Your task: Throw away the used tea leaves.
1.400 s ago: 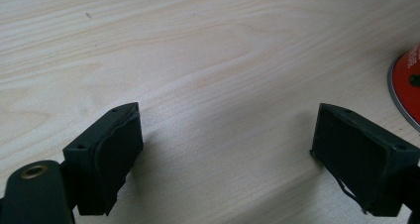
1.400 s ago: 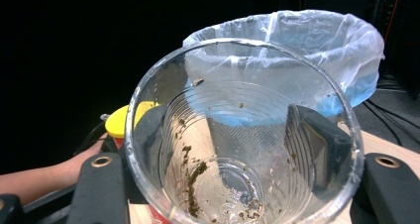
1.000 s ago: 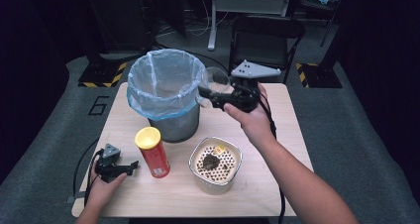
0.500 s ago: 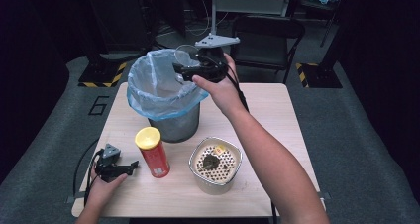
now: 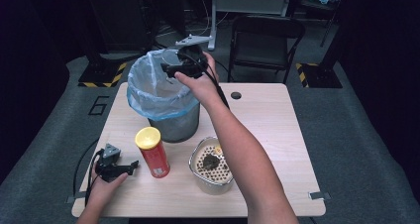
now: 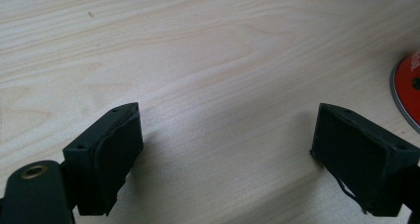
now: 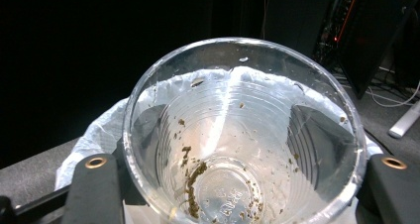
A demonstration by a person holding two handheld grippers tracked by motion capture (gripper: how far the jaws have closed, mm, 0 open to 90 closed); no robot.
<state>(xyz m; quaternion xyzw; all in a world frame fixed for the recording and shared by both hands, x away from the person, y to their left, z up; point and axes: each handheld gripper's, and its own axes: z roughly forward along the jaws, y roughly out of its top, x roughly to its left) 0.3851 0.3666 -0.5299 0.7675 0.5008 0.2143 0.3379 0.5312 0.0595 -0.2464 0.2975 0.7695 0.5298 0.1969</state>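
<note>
Bare tabletop (image 5: 277,120) right of lined bin (image 5: 161,97); chip can (image 5: 152,152) and strainer bowl (image 5: 212,165) crowding the front.

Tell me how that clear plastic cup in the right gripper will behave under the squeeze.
The clear plastic cup looks thin-walled and ribbed, so it will probably flex or crumple if the right gripper clamps harder. With nothing but brown residue inside, it is likely very light. Its smooth wall may slip over the bin.

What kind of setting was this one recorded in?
Probably a lab or studio work area, not a home: a small wooden table on grey carpet, black-and-yellow hazard tape on the floor, a folding chair against dark surroundings.
</note>
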